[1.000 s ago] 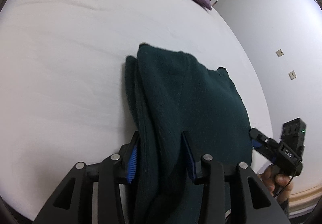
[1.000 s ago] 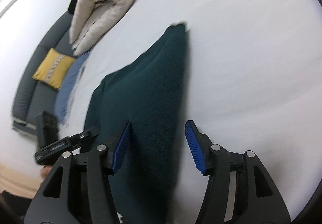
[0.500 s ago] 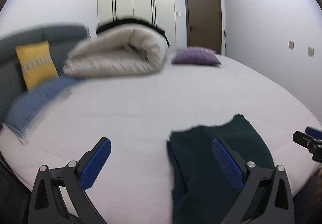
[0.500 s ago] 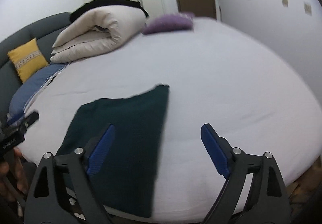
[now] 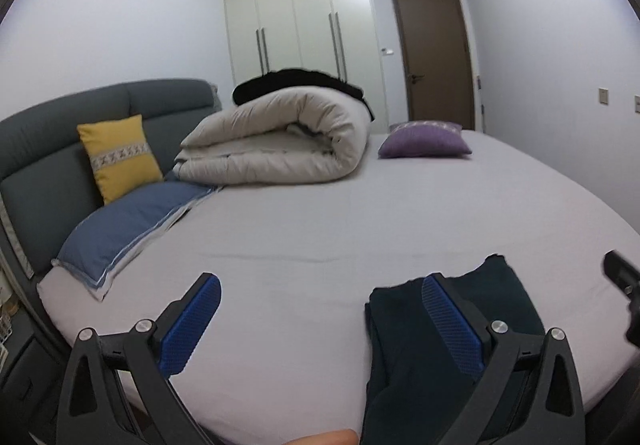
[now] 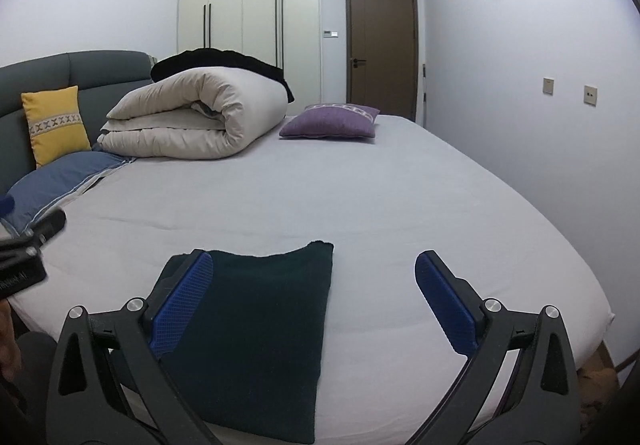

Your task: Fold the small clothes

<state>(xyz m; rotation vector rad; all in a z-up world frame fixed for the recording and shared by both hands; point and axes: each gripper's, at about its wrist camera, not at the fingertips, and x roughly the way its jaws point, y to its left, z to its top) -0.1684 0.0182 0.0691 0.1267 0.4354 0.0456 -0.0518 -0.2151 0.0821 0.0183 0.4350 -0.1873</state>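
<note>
Dark green knit garment [image 6: 256, 329] lies folded, seemingly rectangular; left tool [image 5: 320, 321] wide, right tool [image 6: 316, 301] opening, both empty.

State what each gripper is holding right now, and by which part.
Nothing is held. The left gripper is open, the right gripper's jaws are opening with nothing between them, and the folded dark green garment lies free on the bed.

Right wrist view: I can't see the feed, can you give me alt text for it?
A folded dark green knit garment lies flat at the near edge of a white-sheeted bed, below the right gripper, whose blue-padded jaws are opening with nothing between them. Behind lie a rolled beige duvet and a purple cushion.
</note>
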